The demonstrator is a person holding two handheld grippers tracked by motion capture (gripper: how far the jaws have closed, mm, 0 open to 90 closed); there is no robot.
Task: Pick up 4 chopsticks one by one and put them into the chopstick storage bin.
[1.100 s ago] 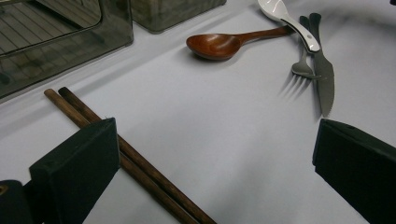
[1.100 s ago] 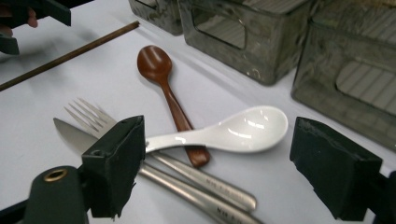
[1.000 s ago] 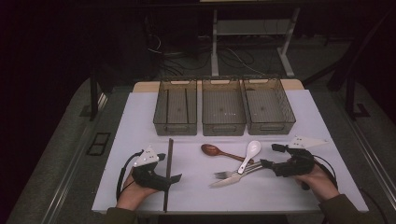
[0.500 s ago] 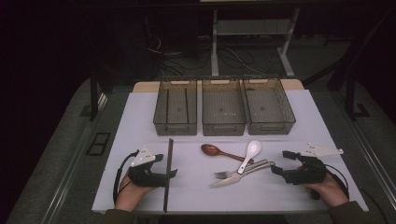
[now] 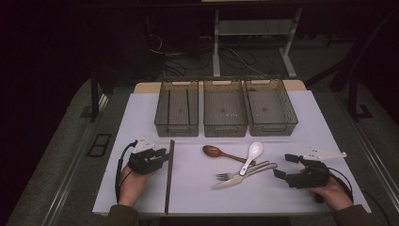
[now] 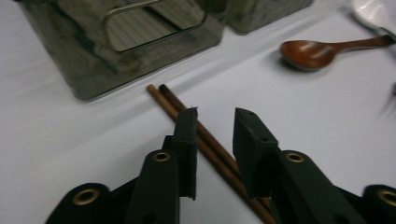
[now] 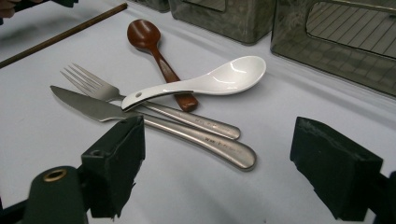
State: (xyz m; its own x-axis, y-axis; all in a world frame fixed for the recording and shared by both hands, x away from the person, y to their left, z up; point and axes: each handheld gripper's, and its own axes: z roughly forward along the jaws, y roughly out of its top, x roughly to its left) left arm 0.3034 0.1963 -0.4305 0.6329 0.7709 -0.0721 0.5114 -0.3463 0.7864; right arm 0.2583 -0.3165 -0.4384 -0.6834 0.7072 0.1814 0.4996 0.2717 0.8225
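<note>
Chopsticks (image 5: 168, 174), a dark brown pair lying side by side, run near to far along the left part of the white table (image 5: 141, 117), their far tips just short of the leftmost of three smoky see-through bins (image 5: 177, 109) lined up along the far side. The left gripper (image 5: 162, 154) sits at those sticks. Its jaws have just been closing, and in the left gripper view the pair (image 6: 205, 140) passes between them, touching the left pad while a gap remains beside the right one, so the tongs stand narrow around the sticks and not yet pressed on them.

To the right, mid-table, lies a small heap of cutlery. A brown wooden spoon (image 5: 217, 151) rests with its bowl to the left, and a white ceramic soup spoon (image 5: 251, 154) lies across its handle. A steel fork (image 5: 235, 173) and a steel table knife (image 5: 240, 177) lie side by side just nearer, handles pointing right, with the soup spoon's handle resting over them.

The right gripper (image 5: 283, 166) rests on the table just right of those handles, its tongs spread wide with nothing between them. In the right gripper view the knife's handle (image 7: 219, 148) ends between the two pads, clear of both.
</note>
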